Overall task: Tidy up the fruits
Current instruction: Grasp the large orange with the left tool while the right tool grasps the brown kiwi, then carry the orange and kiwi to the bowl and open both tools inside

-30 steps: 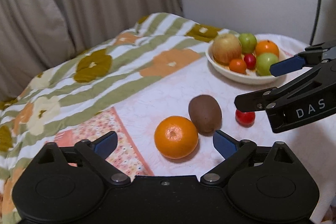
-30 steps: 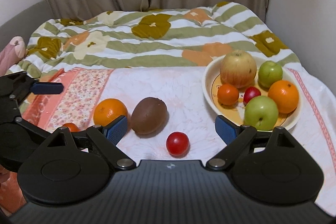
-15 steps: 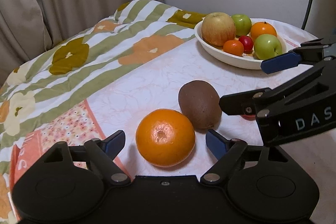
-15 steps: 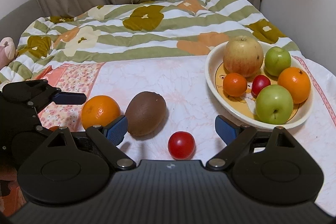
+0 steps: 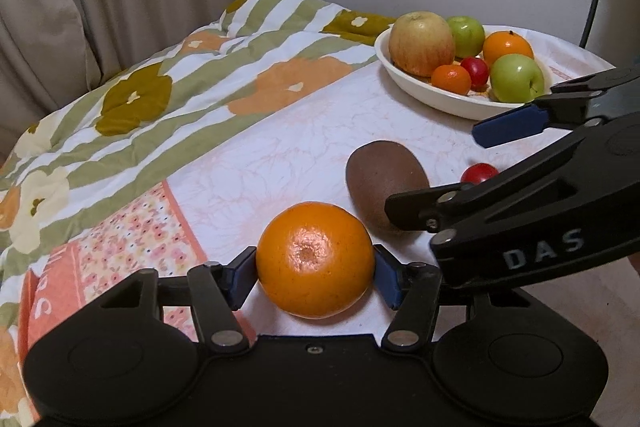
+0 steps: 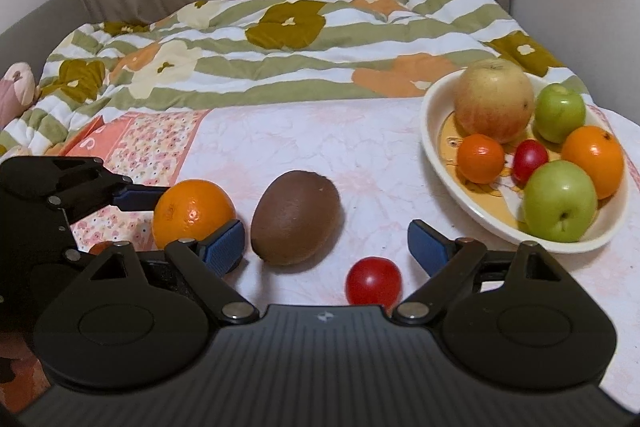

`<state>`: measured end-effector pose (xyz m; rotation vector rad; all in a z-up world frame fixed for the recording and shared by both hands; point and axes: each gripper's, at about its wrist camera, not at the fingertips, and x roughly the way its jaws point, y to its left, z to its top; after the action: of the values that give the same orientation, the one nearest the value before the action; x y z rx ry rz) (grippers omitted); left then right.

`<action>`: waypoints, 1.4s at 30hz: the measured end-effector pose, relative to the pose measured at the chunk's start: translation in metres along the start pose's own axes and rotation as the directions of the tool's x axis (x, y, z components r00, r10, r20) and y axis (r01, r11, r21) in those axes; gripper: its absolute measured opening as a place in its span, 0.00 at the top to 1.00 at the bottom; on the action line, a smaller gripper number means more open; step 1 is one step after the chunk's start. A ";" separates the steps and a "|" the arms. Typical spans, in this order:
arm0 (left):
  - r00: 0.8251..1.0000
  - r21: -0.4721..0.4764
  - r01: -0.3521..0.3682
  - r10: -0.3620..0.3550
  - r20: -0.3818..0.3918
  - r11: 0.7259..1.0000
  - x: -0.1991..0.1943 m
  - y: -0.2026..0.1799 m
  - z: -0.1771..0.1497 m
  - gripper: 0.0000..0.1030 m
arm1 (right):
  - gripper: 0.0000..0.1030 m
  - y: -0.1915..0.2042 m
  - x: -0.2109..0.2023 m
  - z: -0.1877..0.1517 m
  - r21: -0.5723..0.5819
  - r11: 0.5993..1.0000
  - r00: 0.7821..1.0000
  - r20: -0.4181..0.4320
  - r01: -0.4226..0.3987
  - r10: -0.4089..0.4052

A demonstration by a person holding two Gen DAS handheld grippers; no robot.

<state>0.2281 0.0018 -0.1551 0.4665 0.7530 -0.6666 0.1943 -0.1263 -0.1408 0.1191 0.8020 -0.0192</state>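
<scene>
Gripping the orange (image 5: 315,259), the left gripper (image 5: 316,273) has both blue pads pressed against the fruit's dimpled, glossy sides, and the orange rests on the pale marbled cloth (image 5: 280,147). Just beside the orange lies a matte brown, egg-shaped kiwi (image 5: 382,177), partly covered in the left view by the right gripper's black linkage. Beyond the kiwi sits a smooth red cherry tomato (image 6: 373,281), between the widely parted, empty fingers of the right gripper (image 6: 326,247); its lower edge is cut off by the gripper body. Farther from the orange, a shallow cream bowl (image 6: 436,147) holds apples, oranges and another small red fruit. A quilted floral blanket (image 6: 280,47) lies behind.
</scene>
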 end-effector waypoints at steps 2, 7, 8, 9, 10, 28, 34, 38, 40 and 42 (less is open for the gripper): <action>1.000 -0.010 -0.009 0.009 -0.005 1.000 -0.002 0.002 -0.002 0.38 | 0.02 0.004 0.005 0.000 -0.017 1.000 1.000 -0.006 -0.006 0.006; 1.000 -0.028 -0.028 0.028 -0.014 0.999 -0.005 0.007 -0.007 0.38 | 0.06 0.011 0.017 0.002 -0.048 0.999 1.000 -0.006 -0.026 0.026; 0.999 -0.030 -0.032 0.031 -0.015 0.999 -0.005 0.007 -0.007 0.38 | 0.08 0.013 0.020 0.003 -0.051 0.998 1.000 -0.008 -0.029 0.029; 0.999 -0.033 -0.035 0.035 -0.017 0.999 -0.006 0.008 -0.008 0.38 | 0.12 0.013 0.023 0.003 -0.054 0.998 0.999 -0.012 -0.032 0.032; 0.999 -0.037 -0.039 0.038 -0.018 0.999 -0.006 0.008 -0.008 0.38 | 0.15 0.014 0.025 0.004 -0.058 0.998 0.999 -0.017 -0.037 0.037; 0.994 -0.128 -0.111 0.109 -0.023 0.986 -0.029 0.010 -0.005 0.38 | 0.34 0.010 0.021 0.007 -0.088 0.993 0.997 -0.011 -0.077 0.077; 0.991 -0.170 -0.132 0.132 -0.012 0.977 -0.048 0.004 0.005 0.38 | 0.35 0.000 -0.009 0.015 -0.088 0.992 0.995 0.016 -0.093 0.094; 0.989 -0.196 -0.146 0.148 -0.004 0.970 -0.064 -0.004 0.016 0.38 | 0.35 -0.013 -0.036 0.024 -0.087 0.992 0.995 0.028 -0.095 0.098; 0.988 -0.202 -0.152 0.156 0.003 0.967 -0.072 -0.010 0.023 0.38 | 0.35 -0.021 -0.049 0.027 -0.091 0.992 0.995 0.035 -0.092 0.096; 0.986 -0.209 -0.159 0.164 0.010 0.965 -0.079 -0.017 0.029 0.38 | 0.35 -0.031 -0.063 0.031 -0.096 0.992 0.995 0.044 -0.087 0.091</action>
<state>0.1872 0.0024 -0.0793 0.3230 0.7413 -0.4357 0.1707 -0.1623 -0.0775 0.0654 0.7473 0.0997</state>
